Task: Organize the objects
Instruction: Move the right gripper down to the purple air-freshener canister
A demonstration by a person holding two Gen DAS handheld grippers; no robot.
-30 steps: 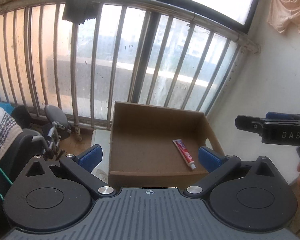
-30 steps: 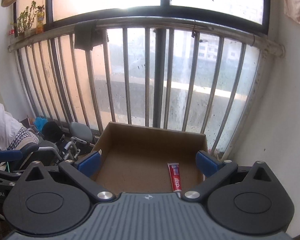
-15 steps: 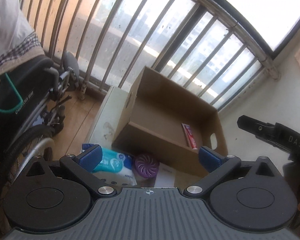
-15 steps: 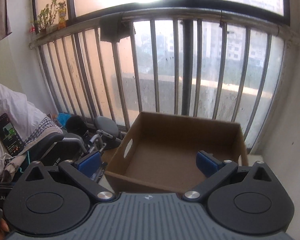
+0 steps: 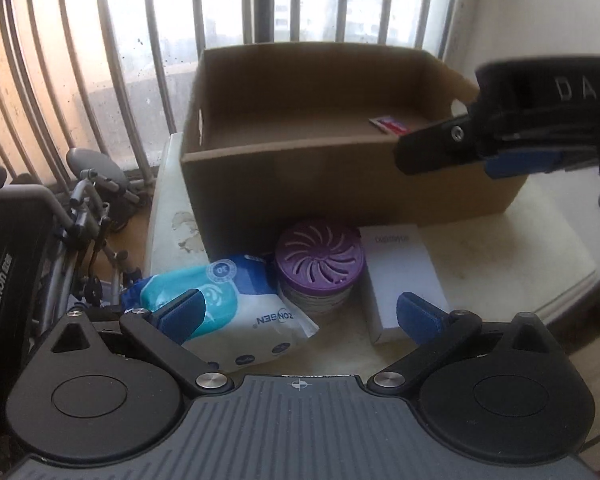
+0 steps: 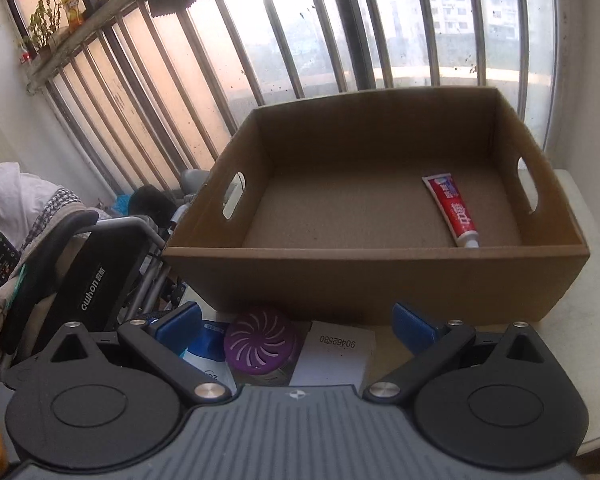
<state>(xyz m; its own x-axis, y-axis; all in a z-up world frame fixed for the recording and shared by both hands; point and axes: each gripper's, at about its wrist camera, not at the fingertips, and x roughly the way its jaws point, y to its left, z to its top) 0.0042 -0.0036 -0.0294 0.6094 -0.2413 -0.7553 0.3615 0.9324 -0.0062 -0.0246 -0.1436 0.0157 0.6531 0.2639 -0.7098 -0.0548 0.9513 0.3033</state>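
Tilted down since a second ago, both cameras, so that items in front of the open brown cardboard box (image 6: 380, 216) now show. Left gripper (image 5: 300, 314) spread wide, nothing between its blue pads, hovering over a white tabletop (image 5: 520, 264). Below it, side by side in a row just before the box's front wall: a blue-and-white soft pack of wipes (image 5: 240, 304), a round purple vented air freshener (image 5: 320, 268), and a flat white rectangular carton (image 5: 404, 276). Pack touching the freshener; carton just beside the freshener on the other side. Right gripper (image 6: 296, 326) likewise spread wide and empty, held above the same three items, seen in the left view as a black arm crossing the box's right front corner. Inside the box, near its right wall, a red-and-white toothpaste tube (image 6: 452, 210) lying flat, cap toward the front. Left of the table, a folded black wheelchair (image 6: 88, 292). Behind the box, a metal window railing (image 6: 300, 40).
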